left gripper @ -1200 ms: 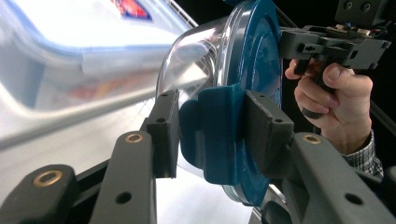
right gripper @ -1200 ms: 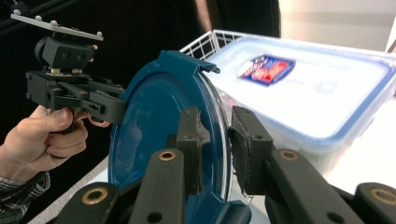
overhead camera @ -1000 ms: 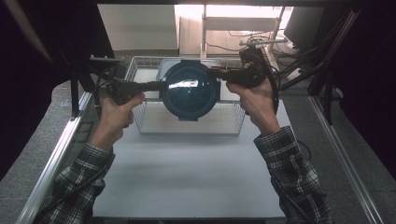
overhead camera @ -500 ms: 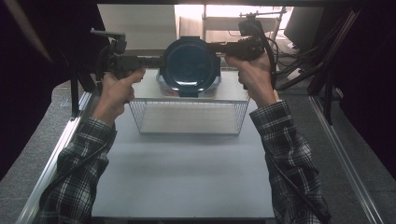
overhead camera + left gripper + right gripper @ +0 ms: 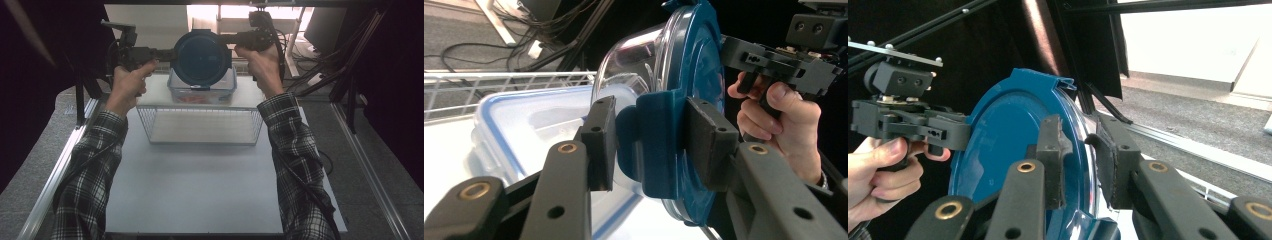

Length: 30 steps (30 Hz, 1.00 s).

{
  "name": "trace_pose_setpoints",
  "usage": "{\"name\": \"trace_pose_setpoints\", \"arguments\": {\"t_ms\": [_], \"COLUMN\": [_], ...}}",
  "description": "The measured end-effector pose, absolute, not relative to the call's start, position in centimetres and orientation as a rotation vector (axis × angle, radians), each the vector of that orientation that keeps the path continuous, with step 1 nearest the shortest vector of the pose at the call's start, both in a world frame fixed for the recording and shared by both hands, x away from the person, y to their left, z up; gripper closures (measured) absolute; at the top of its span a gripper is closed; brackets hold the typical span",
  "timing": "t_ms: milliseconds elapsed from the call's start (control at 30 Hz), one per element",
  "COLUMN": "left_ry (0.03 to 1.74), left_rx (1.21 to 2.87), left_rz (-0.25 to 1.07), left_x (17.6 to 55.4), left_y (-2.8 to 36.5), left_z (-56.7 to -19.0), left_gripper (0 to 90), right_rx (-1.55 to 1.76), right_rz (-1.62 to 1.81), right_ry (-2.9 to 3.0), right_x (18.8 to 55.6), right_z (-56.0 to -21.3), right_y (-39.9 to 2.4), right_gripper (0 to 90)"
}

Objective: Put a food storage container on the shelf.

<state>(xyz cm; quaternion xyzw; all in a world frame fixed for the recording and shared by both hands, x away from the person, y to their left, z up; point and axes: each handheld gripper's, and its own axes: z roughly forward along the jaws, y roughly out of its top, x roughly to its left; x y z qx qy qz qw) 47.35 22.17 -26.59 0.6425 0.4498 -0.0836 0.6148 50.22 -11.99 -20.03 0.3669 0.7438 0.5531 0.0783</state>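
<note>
Blue-lidded and round, the glass bowl [image 5: 201,57] hangs in the air between your two grippers, tipped so its lid faces you. Your left gripper [image 5: 167,52] pinches the lid's rim at a blue latch tab [image 5: 651,140] — in the left gripper view its pads press on both sides of that tab. Your right gripper [image 5: 231,38] clamps the opposite edge, one pad on the lid's face and the other behind the rim [image 5: 1075,165].

The bowl sits above a clear box [image 5: 202,90] with a blue-edged lid, just past the far side of the wire basket [image 5: 200,131]. The basket stands on the white table [image 5: 200,195], its near edge well clear of you — plenty of bare white surface lies between it and your sleeves. Dark frame poles [image 5: 350,95] stand off to the right of the table, with cables [image 5: 300,55] near them.
</note>
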Motion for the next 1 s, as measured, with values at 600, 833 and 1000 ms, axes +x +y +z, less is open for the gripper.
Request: {"name": "trace_pose_setpoints", "arguments": {"t_ms": [600,833,1000], "left_ry": [1.109,1.135,1.145], "left_rx": [1.535,1.569,1.553], "left_rz": [-0.107,-0.009,0.026], "left_x": [48.8,48.1,47.5], "left_y": [20.2,19.8,19.6], "left_z": [-26.5,-25.8,-25.8], "left_gripper": [61.9,63.3,63.0], "right_rx": [1.094,1.076,1.058], "right_rz": [1.448,1.458,1.506], "right_ry": [2.224,2.146,2.143], "right_x": [52.3,51.0,47.8], "right_z": [-22.3,-21.8,-21.3], "right_y": [-10.2,-11.2,-13.1], "right_gripper": [81.0,77.8,86.3]}}
